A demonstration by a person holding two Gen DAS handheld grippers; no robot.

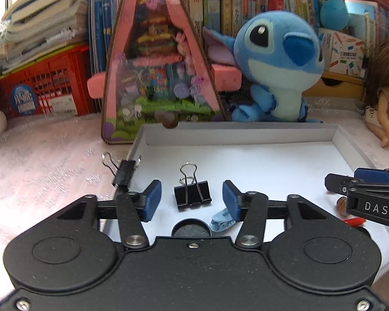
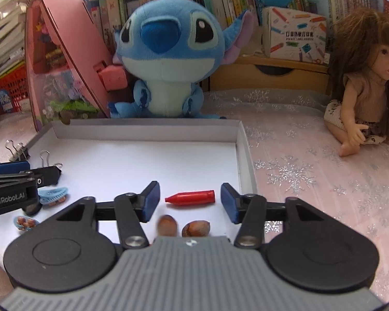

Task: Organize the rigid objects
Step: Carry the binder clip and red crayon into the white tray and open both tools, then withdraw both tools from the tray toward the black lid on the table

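Near the tray's [image 1: 246, 134] left edge, a clip [image 1: 192, 195] is flanked untouched by the left fingers [image 1: 153, 197]; the right fingers [image 2: 153, 200], parted, are seen either side of a crayon [image 2: 190, 197].

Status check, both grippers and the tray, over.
Left gripper open around black clip. Right gripper open around red crayon. Both in white tray. Nothing blocking.

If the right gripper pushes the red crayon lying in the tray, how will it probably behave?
The red crayon looks round and lies on its side on the smooth white tray, so it would likely roll. Its tapered tip may make it curve. It seems stiff and light, and possibly slippery between the pads.
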